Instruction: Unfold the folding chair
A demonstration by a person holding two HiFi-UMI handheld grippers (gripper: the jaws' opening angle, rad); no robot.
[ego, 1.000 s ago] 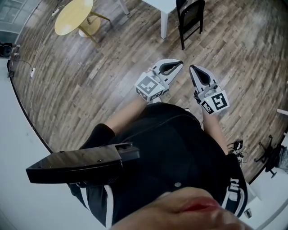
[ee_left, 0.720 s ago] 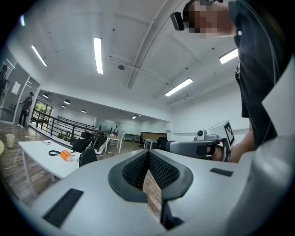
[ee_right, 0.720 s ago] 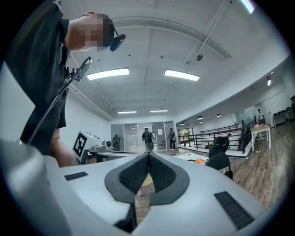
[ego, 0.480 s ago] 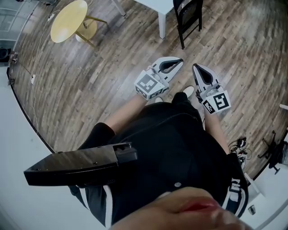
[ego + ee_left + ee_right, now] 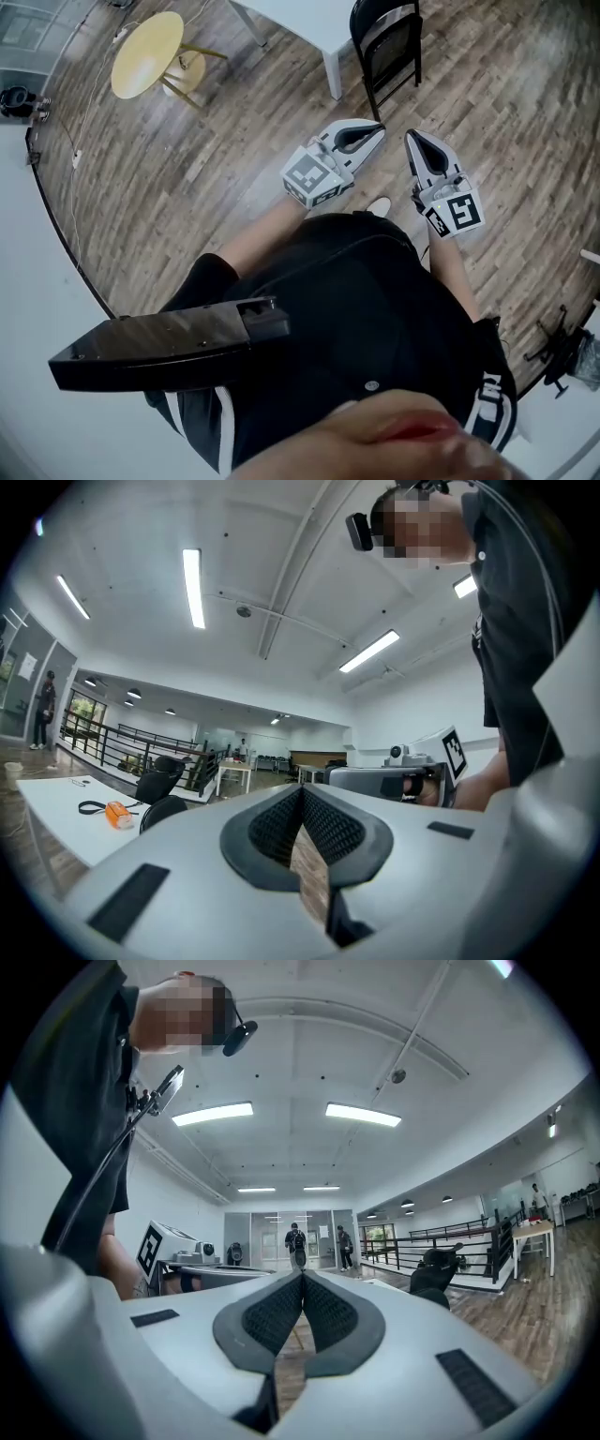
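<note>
Black metal folding chair (image 5: 392,42) | stood well ahead, untouched | likely rigid, fairly heavy | best taken at backrest top and seat edge | left tongs (image 5: 373,132), right tongs (image 5: 413,141) clenched, empty

Folding chair (image 5: 389,47): black. Desk (image 5: 309,14) beside chair: white. Round table (image 5: 148,54), well left of chair: yellow top and legs. Floor (image 5: 187,169): grey-brown wood planks. Left gripper (image 5: 373,132) and right gripper (image 5: 413,141), near chair: light grey shells, black ribbed jaws, black-and-white square markers. Person's clothes (image 5: 356,309): black, white side stripe.
</note>
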